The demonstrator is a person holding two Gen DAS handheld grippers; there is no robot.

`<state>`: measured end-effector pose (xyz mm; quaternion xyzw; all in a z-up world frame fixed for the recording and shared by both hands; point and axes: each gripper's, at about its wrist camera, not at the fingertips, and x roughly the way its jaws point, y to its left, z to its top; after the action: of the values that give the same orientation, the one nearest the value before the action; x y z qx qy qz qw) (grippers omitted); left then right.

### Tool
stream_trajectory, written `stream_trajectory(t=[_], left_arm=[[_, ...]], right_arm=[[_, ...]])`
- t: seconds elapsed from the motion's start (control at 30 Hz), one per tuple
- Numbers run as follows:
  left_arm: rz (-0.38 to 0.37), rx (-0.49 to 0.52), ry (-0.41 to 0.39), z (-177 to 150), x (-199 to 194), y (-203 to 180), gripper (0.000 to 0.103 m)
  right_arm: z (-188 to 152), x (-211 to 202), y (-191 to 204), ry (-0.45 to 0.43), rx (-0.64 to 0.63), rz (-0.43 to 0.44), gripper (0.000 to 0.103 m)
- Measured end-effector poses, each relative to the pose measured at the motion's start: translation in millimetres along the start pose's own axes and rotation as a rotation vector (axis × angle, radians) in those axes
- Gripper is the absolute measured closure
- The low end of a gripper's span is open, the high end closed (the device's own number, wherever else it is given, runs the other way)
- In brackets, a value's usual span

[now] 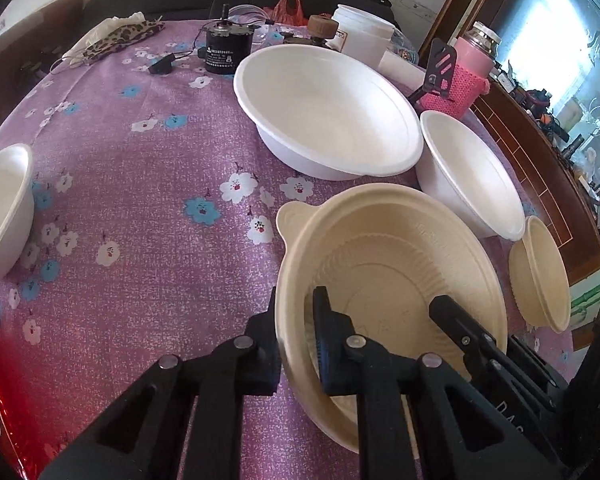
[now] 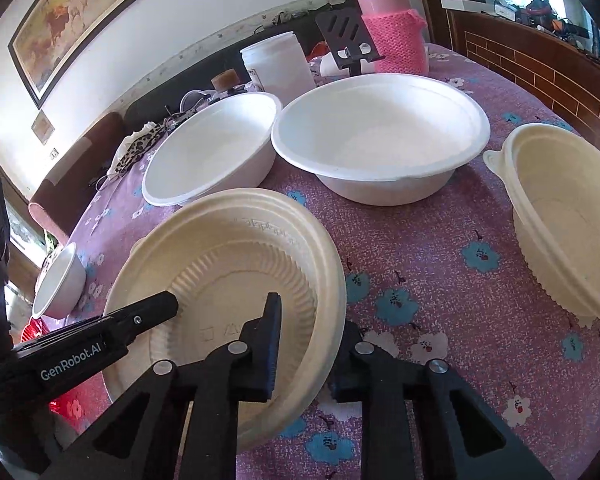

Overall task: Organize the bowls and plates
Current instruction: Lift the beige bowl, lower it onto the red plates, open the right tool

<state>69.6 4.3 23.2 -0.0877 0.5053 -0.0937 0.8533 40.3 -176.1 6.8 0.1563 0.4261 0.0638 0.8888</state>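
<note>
The beige pulp bowl [image 1: 392, 264] sits near the front edge of the tabletop [image 1: 148, 168], in front of the large white bowl [image 1: 328, 112], and both claws have it by the rim. The left claw [image 1: 296, 344] is pinched shut on the wall at the bowl's left side, one finger inside and one outside; the right claw [image 2: 308, 344] is clamped the same way on the opposite side. The bowl looks like moulded fibre: very light, thin-walled, somewhat flexible, and not slippery, so a hard squeeze would likely buckle the rim rather than break it. The rolled lip is the stiffest place to hold. A second beige bowl [image 2: 568, 224] waits toward the right edge.
</note>
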Motion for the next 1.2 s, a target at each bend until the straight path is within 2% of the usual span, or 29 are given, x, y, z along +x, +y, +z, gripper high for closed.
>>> stream_trajectory(t=[0.17,0.43,0.7,0.8,1.2], left_arm=[[0.021,-0.019,-0.057,-9.2,-25.1,2.7,0.09],[0.043,-0.064,-0.156,-35.4,-81.5,31.2,0.089],[0.062,-0.157,-0.257,-63.7,-146.6,89.1,0.089],[0.078,-0.195,-0.282,-75.6,-164.0,110.3,0.089],[0.121,-0.362,-0.338,-112.8,-204.8,194.7,0.089]], right_arm=[[-1.8,-10.1,7.9,-0.042,-0.029,0.038,0.088],[-17.6,-38.3,52.6,-0.146,-0.187,0.079,0.087],[-40.1,-53.9,122.1,-0.103,-0.251,0.192,0.087],[-49.1,-57.8,150.3,-0.098,-0.296,0.205,0.087],[-78.6,-54.0,246.2,-0.053,-0.45,0.259,0.087]])
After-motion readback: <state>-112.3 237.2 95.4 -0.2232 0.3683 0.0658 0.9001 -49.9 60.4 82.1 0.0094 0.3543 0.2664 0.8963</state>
